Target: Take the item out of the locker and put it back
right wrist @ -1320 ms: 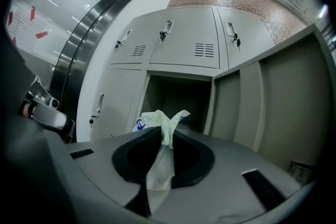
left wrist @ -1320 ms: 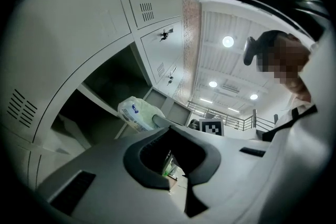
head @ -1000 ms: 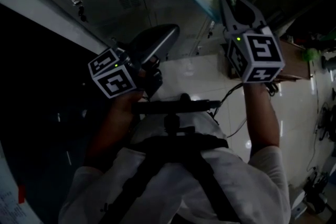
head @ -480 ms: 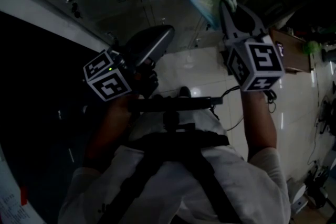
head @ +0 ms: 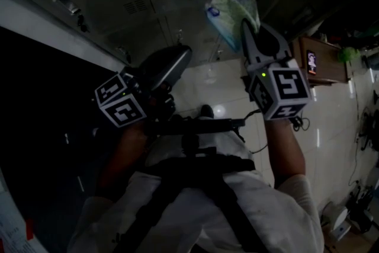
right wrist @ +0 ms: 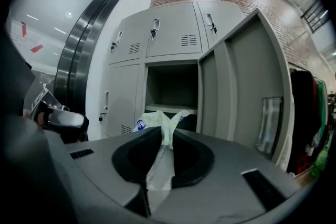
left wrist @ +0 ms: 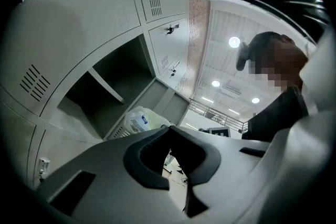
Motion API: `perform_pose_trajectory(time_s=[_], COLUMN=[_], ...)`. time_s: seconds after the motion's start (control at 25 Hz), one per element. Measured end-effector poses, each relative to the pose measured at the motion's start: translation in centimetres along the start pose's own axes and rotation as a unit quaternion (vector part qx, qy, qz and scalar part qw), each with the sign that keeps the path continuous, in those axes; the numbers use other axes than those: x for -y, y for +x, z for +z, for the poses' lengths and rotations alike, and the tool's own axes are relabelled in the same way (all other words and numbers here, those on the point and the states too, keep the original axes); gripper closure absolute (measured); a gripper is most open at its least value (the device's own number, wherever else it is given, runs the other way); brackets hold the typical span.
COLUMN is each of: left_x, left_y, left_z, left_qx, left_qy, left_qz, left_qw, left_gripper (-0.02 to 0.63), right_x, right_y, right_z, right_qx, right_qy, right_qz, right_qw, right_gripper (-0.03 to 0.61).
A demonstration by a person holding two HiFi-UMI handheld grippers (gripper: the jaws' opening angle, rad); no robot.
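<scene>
A pale green and white plastic bag with a blue print hangs from my right gripper, which is shut on its twisted top. In the right gripper view the bag sits just ahead of the jaw tips, in front of the open locker compartment, whose grey door swings out to the right. My left gripper is held lower and to the left, its jaws shut on nothing. From the left gripper view the bag shows just past the tips, below the open compartment.
Closed grey locker doors surround the open one. Clothes hang at the far right. A wooden cabinet stands on the glossy tiled floor. A dark wall fills the left of the head view.
My right gripper has sunk a little with the bag still in it. The left gripper has hardly moved.
</scene>
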State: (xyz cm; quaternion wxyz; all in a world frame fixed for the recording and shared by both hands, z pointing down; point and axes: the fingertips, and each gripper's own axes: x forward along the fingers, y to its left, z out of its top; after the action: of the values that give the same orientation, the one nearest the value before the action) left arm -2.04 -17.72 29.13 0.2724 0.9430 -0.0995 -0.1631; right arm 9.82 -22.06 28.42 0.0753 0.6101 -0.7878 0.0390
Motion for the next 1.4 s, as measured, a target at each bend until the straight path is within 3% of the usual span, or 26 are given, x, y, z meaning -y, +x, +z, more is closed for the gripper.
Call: perform_pose_trajectory(time_s=[1.4], left_x=[-0.1], left_y=[-0.6], left_z=[-4.2], left_qx=[-0.039], left_qy=[-0.033], left_qz=[-0.006], left_qw=[0.9987], left_gripper=[0.614], right_x=[-0.6], right_y=[-1.9], right_z=[-6.5], right_qx=[-0.040], right_qy=[0.036], right_qz=[0.003], right_qw=[0.999], right_gripper=[0.538])
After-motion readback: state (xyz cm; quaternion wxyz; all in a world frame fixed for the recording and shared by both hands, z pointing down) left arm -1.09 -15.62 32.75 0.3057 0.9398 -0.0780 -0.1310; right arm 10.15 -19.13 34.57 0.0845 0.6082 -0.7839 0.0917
